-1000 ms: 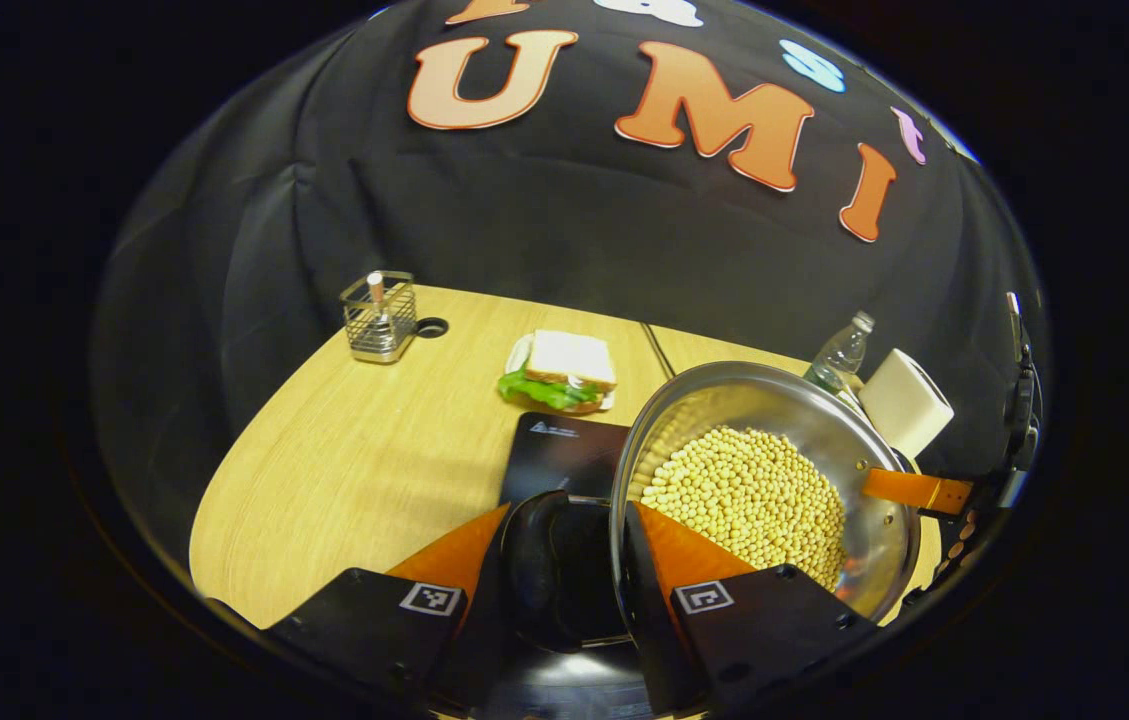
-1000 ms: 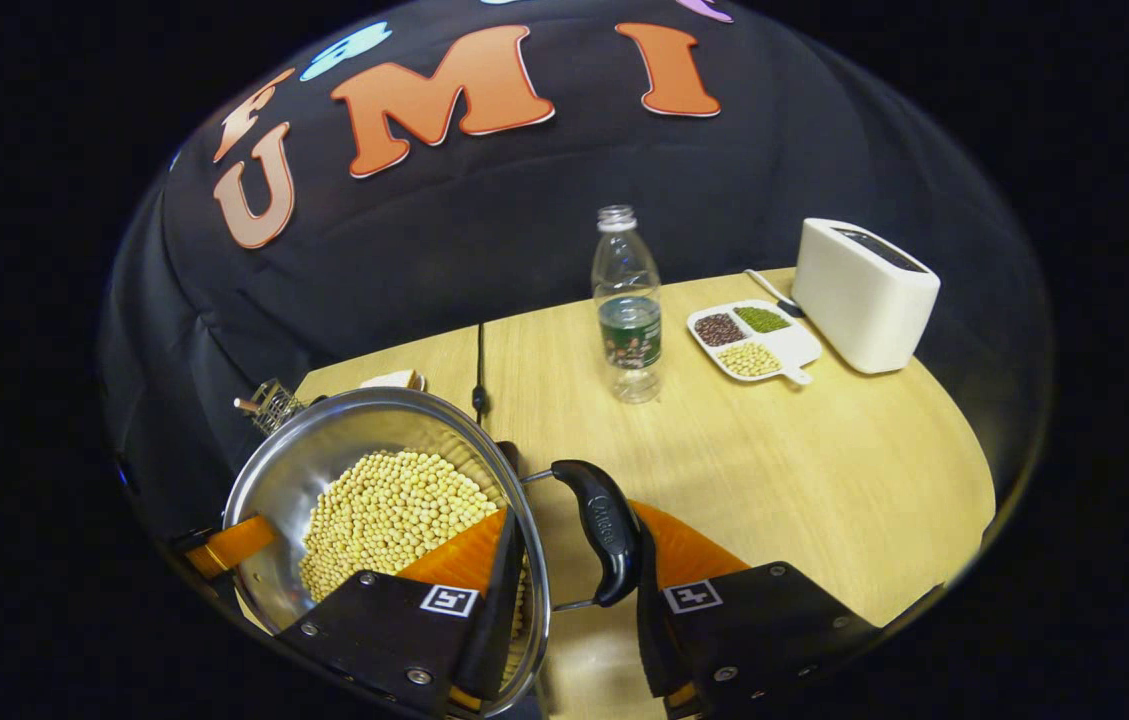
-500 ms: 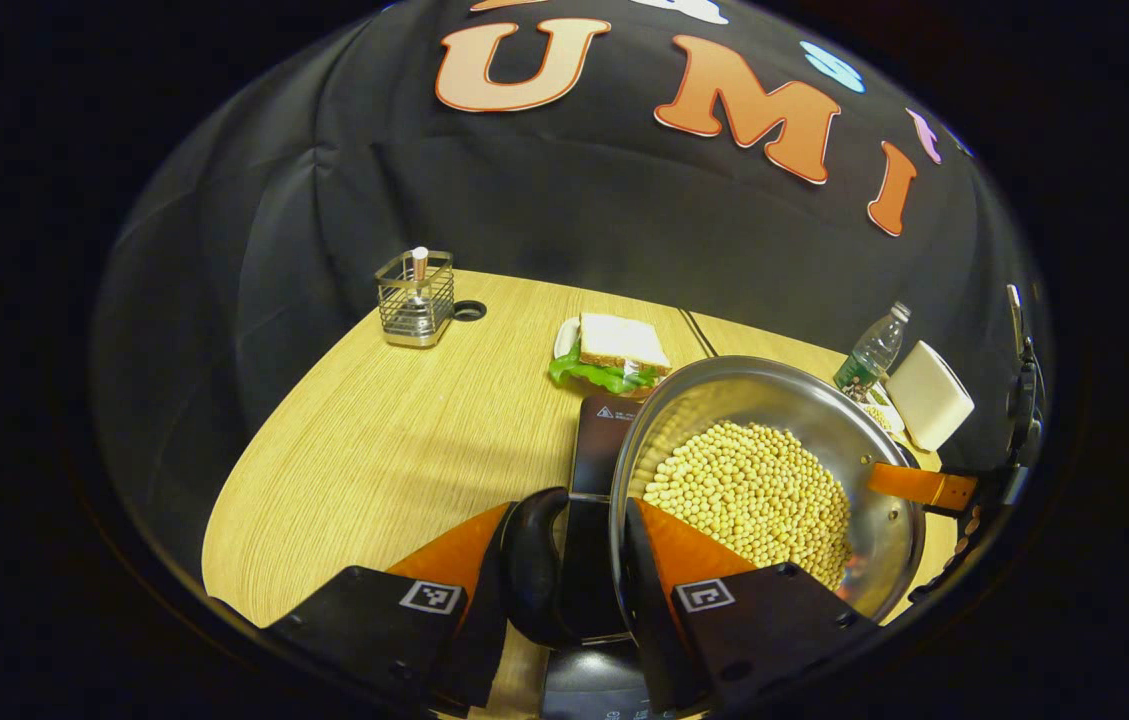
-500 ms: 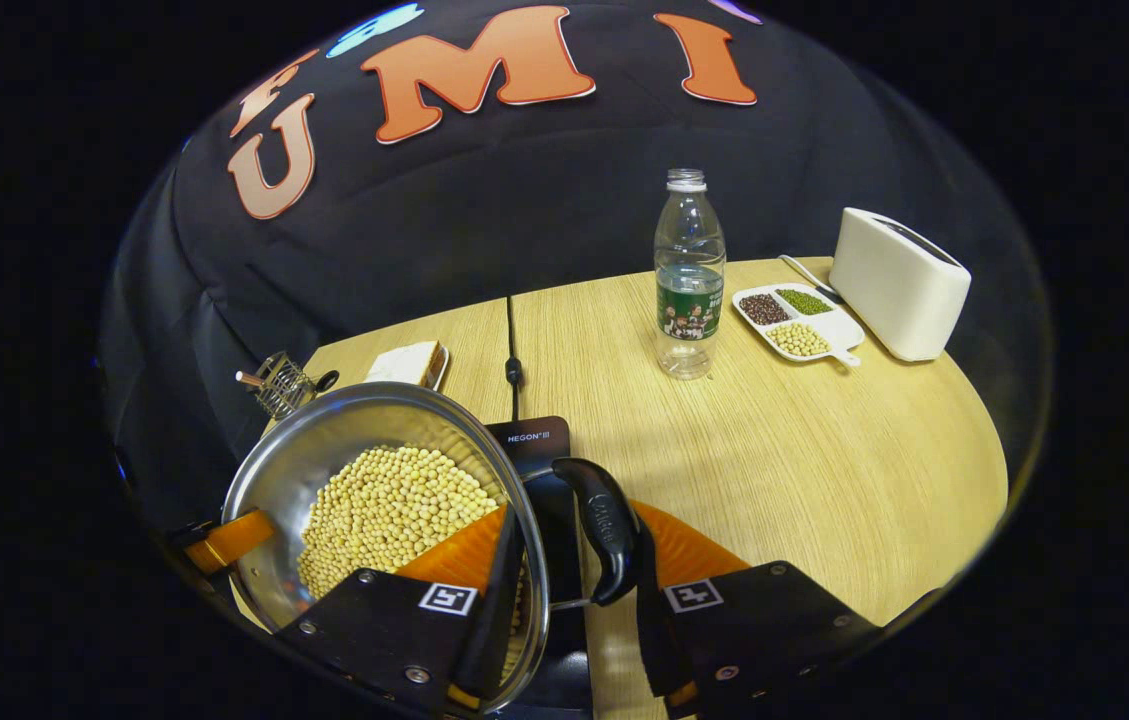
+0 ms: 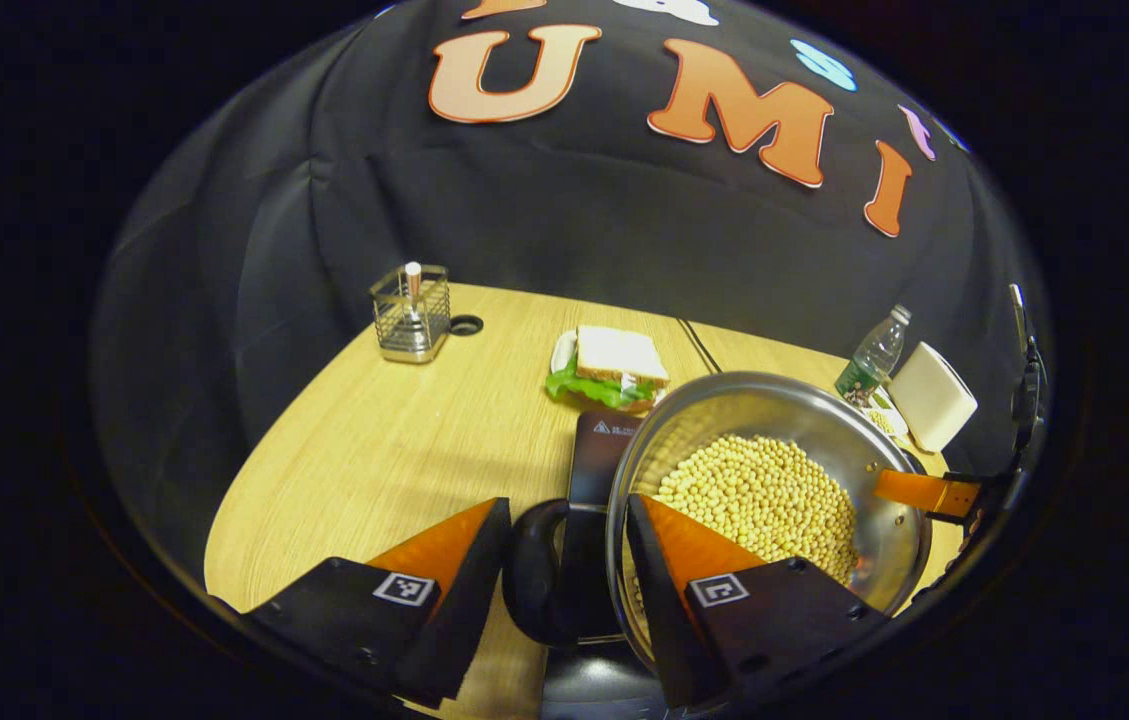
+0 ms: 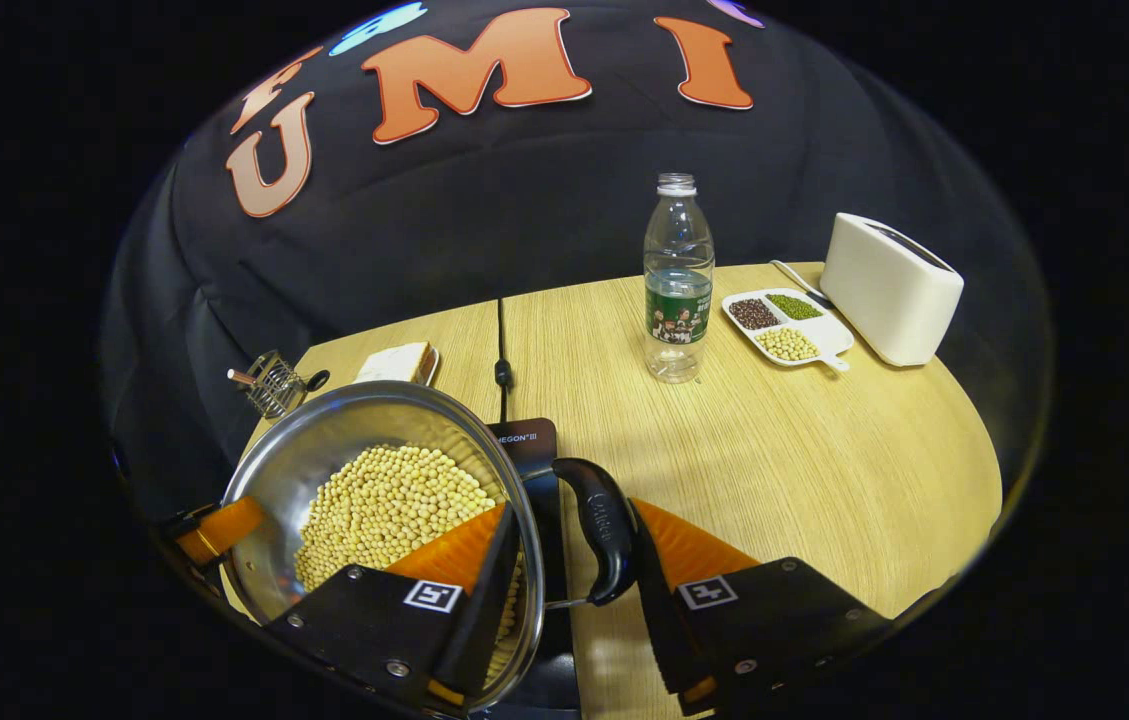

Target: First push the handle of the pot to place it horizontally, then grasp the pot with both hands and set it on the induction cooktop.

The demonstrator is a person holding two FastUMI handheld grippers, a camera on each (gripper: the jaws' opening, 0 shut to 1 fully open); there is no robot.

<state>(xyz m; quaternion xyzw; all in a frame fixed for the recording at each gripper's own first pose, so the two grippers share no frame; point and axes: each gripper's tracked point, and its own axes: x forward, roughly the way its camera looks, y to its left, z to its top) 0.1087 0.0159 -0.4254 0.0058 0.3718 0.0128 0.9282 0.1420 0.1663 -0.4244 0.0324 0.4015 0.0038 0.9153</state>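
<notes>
Pot over the cooktop, left fingers parted, right fingers around the side handle

Pot [image 5: 774,480]: steel, holding a layer of pale round beans [image 5: 759,500], sits over the black induction cooktop [image 5: 596,450]. Whether its base rests on the glass cannot be told from either view. In the right gripper view the pot [image 6: 374,480] covers most of the cooktop [image 6: 529,445], whose far corner shows past the rim.

Left gripper [image 5: 564,580]: fingers spread apart. The outer finger stands clear of the pot's black side handle [image 5: 534,575], with a visible gap. The inner finger reaches over the rim into the pot. Not clamped on anything.

Right gripper [image 6: 564,590]: one finger lies inside the rim, the other just outside the black side handle [image 6: 604,530]. The handle and rim sit between them. Contact on the inner side cannot be told, so a firm grip is not confirmed.

Table [image 6: 774,450], light wood:
- water bottle [image 6: 677,280], upright
- divided dish [image 6: 789,325] of three kinds of beans, beside a white toaster [image 6: 889,290]
- sandwich [image 5: 609,365] on a plate, beyond the cooktop
- wire holder [image 5: 411,315] near the far left edge
</notes>
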